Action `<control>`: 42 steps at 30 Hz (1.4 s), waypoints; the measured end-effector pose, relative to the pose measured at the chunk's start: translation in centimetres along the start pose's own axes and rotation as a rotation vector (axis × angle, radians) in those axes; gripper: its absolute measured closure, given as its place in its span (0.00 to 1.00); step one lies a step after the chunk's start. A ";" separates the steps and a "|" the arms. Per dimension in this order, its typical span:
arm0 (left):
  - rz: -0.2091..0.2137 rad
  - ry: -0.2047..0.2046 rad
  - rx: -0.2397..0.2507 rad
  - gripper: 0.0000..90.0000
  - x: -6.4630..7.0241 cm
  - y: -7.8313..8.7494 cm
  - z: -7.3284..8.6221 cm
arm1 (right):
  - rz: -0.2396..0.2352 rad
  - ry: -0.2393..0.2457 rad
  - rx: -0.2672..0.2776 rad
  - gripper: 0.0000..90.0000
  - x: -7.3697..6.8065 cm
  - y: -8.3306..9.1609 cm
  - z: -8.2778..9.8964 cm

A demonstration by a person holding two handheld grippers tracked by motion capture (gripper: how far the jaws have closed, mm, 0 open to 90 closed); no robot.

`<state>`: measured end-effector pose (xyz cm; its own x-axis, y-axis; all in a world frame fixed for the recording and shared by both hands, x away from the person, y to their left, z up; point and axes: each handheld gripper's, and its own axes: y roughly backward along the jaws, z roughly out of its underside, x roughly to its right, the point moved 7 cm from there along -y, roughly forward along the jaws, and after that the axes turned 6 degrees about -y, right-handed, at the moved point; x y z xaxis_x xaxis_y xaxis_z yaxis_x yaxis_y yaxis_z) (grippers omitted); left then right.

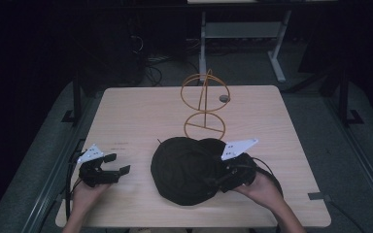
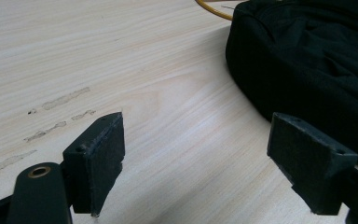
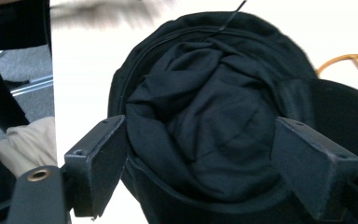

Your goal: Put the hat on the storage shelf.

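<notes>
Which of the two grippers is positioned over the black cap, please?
The right gripper: its open jaws straddle the black cap, whereas the left gripper hangs open over bare table beside it.

Both forearms enter from six o'clock in the high view. The left gripper point(image 1: 117, 164) sits at about eight o'clock, its fingers point(image 2: 95, 161) spread wide and pointing toward three o'clock. The right gripper point(image 1: 218, 175), at about five o'clock, points toward nine o'clock, fingers point(image 3: 100, 163) likewise wide apart.
</notes>
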<state>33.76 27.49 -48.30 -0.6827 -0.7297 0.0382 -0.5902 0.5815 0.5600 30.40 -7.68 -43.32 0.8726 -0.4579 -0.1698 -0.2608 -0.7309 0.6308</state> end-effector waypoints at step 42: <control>0.019 -0.018 -0.014 0.21 0.6 -0.4 0.0 | -0.031 0.135 -0.225 0.62 -4.2 -7.7 2.4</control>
<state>33.63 26.84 -48.52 -0.7012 -0.7122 0.0341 -0.5713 0.5899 0.5707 27.74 -1.30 -49.31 0.9299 -0.3545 -0.0983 -0.1483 -0.6056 0.7818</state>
